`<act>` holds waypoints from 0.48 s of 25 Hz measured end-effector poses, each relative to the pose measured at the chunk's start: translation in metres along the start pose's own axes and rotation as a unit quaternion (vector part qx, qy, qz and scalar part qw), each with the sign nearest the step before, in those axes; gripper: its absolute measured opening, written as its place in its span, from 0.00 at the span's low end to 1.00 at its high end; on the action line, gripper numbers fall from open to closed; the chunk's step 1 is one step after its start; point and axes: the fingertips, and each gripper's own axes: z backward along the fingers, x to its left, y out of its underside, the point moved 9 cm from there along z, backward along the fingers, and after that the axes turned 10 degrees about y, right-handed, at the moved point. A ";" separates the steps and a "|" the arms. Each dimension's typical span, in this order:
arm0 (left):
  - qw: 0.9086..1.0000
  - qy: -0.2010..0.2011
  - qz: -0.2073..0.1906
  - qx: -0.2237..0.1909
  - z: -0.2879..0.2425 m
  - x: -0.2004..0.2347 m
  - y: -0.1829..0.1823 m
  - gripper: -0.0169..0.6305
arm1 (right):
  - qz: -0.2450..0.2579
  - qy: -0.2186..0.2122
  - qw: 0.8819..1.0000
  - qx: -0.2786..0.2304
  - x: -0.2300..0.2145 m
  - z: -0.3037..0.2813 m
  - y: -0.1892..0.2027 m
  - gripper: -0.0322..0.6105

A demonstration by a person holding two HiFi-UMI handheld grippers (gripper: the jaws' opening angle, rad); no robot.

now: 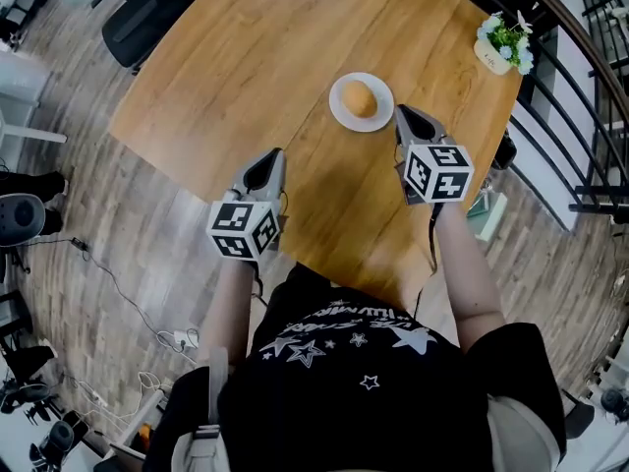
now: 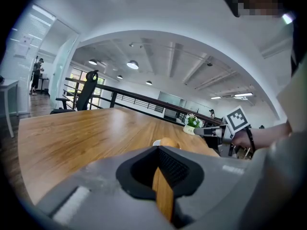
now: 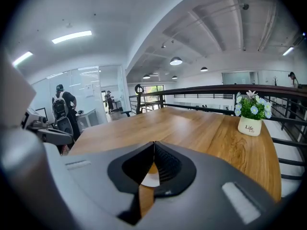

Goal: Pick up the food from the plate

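Two sets of tongs, both clenched and both empty. The left tongs [image 1: 272, 157] hang over the near part of the broad light-brown wooden table [image 1: 246, 57], well short of the target. The right tongs [image 1: 402, 114] sit just beside the rim of the small round white plate [image 1: 339, 114].

The task's thing, a rounded orange-brown piece of food [image 1: 361, 99], rests in the middle of that plate, untouched and not yet lifted.

Here is the danger as I read it: the right tongs are pressed together at the tips, so pushing in like this would only shove things. A nudge on the rim could slide the plate across the smooth wood. A poke at the rounded food could roll it off the plate and onto the table. The tongs need to spread first, then come down around the food's widest part. Pinch too high and it may squirt out; squeeze too hard and it may dent, if it is soft.

Containers: the plate holds that single piece and nothing else. The small white pot [image 1: 491, 59], near the far right edge of the table, holds a bunch of white and blue flowers with green leaves. It stands well apart from the plate and should be out of harm's way.
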 end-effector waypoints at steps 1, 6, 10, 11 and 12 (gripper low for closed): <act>1.000 0.001 0.001 0.001 -0.003 0.002 0.000 0.03 | 0.002 0.000 1.000 0.004 0.001 -0.005 0.001 0.07; 1.000 0.007 0.005 0.011 -0.013 0.014 0.001 0.03 | 0.010 -0.011 1.000 0.027 0.007 -0.030 0.011 0.33; 1.000 0.007 0.011 0.019 -0.020 0.022 0.005 0.03 | 0.037 -0.015 0.998 0.047 0.014 -0.048 0.019 0.55; 1.000 0.007 0.012 0.020 -0.022 0.024 0.006 0.03 | 0.046 -0.013 0.998 0.048 0.014 -0.052 0.020 0.57; 1.000 0.006 0.013 0.021 -0.025 0.025 0.006 0.03 | 0.054 -0.011 0.997 0.048 0.014 -0.055 0.020 0.58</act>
